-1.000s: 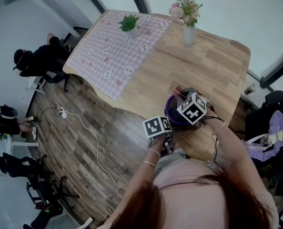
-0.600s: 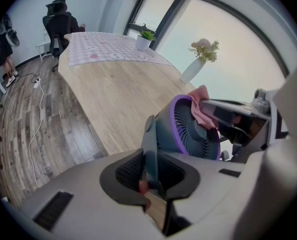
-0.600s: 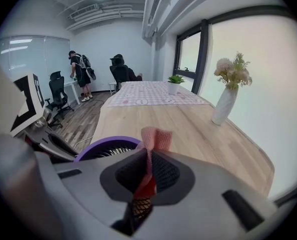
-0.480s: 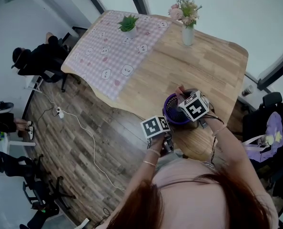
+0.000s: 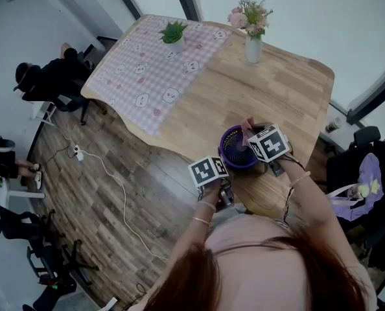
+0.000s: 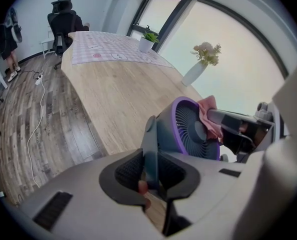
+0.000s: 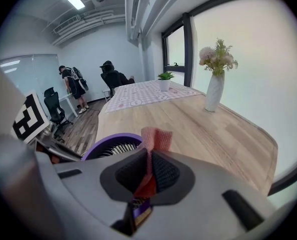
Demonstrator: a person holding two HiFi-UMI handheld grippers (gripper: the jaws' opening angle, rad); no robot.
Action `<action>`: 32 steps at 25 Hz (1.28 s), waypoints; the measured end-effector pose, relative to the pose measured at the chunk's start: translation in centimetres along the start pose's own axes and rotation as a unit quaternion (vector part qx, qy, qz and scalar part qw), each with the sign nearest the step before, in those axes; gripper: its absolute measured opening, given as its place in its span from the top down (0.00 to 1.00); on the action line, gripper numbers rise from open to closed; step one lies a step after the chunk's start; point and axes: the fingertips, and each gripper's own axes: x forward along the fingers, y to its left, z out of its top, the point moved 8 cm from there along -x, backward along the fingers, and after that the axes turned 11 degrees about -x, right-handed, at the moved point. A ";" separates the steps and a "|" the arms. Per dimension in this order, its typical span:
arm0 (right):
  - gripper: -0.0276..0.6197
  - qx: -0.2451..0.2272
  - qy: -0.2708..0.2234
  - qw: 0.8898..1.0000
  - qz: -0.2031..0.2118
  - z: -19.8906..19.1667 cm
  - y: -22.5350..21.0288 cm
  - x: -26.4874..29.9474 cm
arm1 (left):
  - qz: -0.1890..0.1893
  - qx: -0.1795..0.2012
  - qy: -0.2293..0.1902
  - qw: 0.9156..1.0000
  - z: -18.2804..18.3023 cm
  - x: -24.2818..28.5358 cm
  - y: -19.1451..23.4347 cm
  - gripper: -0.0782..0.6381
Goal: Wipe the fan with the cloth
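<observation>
The left gripper (image 6: 151, 176) is clamped tight on the stand of the purple fan (image 6: 188, 131), which sits at the surface's (image 5: 277, 89) near edge. The right gripper (image 7: 149, 171) pinches the pink cloth (image 7: 156, 139), held against the fan's rim.

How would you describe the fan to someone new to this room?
Start at the long pale wooden table and go to its near edge, by the person. The small grey round fan is there; unlike the white flower vase and potted plant far off, it has a purple rim.
</observation>
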 end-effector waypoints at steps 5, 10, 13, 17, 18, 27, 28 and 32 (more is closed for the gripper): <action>0.92 0.030 -0.007 1.000 0.006 -0.7 -0.1 -0.7 | 0.000 -0.004 -0.003 1.000 0.0 -0.1 0.1 0.80; 0.92 0.059 -0.014 0.998 0.013 -1.7 -0.2 -1.4 | -0.001 -0.010 -0.004 1.000 0.0 -0.1 0.2 0.80; 0.92 0.070 -0.017 0.997 0.015 -2.2 -0.2 -2.0 | -0.002 -0.013 -0.005 1.000 -0.1 -0.1 0.1 0.80; 0.92 0.083 -0.021 0.996 0.015 -2.8 0.0 -2.6 | -0.004 -0.018 -0.004 1.000 -0.1 -0.1 0.1 0.80; 0.92 0.085 -0.022 0.996 0.015 -2.9 0.0 -2.7 | -0.004 -0.018 -0.004 1.000 -0.1 0.0 0.1 0.80; 0.92 0.104 -0.030 0.994 0.013 -4.0 0.8 -3.9 | -0.006 -0.022 -0.004 1.000 -0.1 -0.2 0.2 0.79; 0.92 0.105 -0.031 0.994 0.013 -4.1 0.9 -3.9 | -0.007 -0.023 -0.004 1.000 -0.1 -0.2 0.2 0.79; 0.92 0.107 -0.032 0.994 0.014 -4.6 1.3 -4.3 | -0.007 -0.025 -0.006 1.000 -0.3 -0.2 0.2 0.79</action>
